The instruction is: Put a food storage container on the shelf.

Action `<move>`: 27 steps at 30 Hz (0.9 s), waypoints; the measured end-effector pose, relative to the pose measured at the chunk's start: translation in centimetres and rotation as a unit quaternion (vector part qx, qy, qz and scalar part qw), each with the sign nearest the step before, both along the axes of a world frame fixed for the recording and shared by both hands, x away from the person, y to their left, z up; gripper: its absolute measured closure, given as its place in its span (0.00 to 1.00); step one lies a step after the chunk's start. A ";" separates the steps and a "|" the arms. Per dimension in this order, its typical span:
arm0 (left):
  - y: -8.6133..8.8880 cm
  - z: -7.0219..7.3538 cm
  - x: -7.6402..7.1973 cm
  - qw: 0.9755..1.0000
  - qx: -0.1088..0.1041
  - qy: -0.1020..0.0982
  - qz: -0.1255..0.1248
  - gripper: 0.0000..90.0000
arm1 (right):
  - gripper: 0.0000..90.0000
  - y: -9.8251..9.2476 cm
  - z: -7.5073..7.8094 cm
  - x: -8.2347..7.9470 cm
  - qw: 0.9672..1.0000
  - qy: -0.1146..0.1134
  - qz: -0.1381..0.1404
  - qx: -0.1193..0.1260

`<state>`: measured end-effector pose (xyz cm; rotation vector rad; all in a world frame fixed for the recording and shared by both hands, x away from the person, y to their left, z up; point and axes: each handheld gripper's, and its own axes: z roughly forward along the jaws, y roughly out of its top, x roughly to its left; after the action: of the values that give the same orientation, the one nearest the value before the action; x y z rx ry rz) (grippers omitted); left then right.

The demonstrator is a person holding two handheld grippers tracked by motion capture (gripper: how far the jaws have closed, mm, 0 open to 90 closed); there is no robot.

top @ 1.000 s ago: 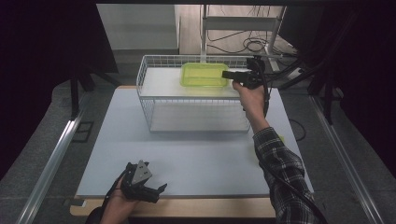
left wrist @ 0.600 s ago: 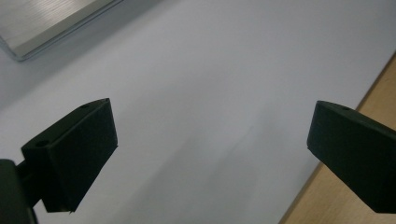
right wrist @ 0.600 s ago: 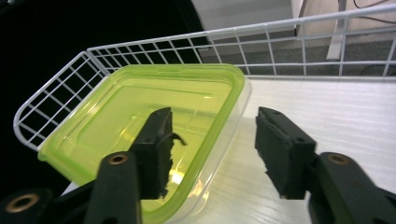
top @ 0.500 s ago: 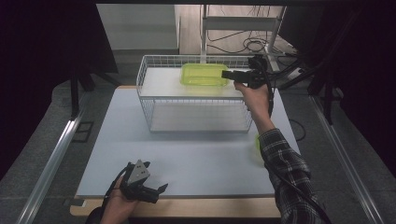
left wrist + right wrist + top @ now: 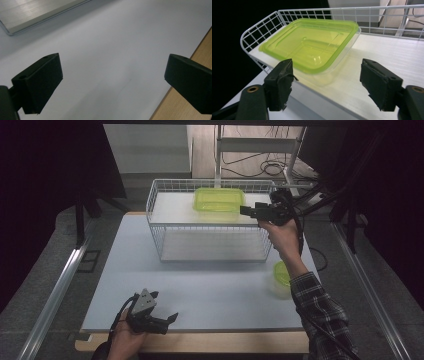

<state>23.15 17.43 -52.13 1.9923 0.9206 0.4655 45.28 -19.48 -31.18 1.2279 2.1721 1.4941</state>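
From above, the green container (image 5: 219, 199) sits on the top shelf of the wire basket (image 5: 210, 222) at about 12 o'clock on the table (image 5: 200, 290), with the right gripper (image 5: 248, 211) just off its 3 o'clock edge and the left gripper (image 5: 167, 319) down at 7 o'clock. Along the left gripper's jaws, they stand wide apart over bare table, gripping nothing. Along the right gripper's jaws, which have just been opening, the container lies just beyond them, free of both pads.

1. Our right sleeve (image 5: 322, 317) is dark plaid flannel.
2. We see black, blocky pads (image 5: 280, 83) with ragged edges.
3. Our left gripper (image 5: 170, 319) is black and carries a grey three-cornered plate.
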 end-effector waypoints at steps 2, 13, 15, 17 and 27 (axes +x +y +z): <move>0.0 0.0 0.0 1.000 0.000 -0.003 0.001 0.02 | 0.27 -0.1 -0.1 -0.5 1.000 -0.007 0.006 -0.004; -0.4 0.2 -0.4 0.999 0.015 -0.030 -0.008 0.02 | 0.17 -0.6 -1.4 -3.6 0.997 -0.046 0.044 -0.042; -0.6 0.2 -0.5 0.999 0.019 -0.039 -0.011 0.02 | 0.16 -0.7 -1.6 -4.1 0.996 -0.051 0.050 -0.049; -0.7 0.3 -0.6 0.999 0.025 -0.043 -0.013 0.02 | 0.14 -0.9 -1.9 -4.7 0.996 -0.053 0.054 -0.054; -0.6 0.3 -0.5 0.999 0.028 -0.040 -0.007 0.02 | 0.11 -2.4 -4.3 -6.9 0.993 -0.058 0.073 -0.068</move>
<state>22.63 16.81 -51.85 2.0138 0.8518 0.5647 38.33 -21.89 -35.52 0.9331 2.2862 1.4060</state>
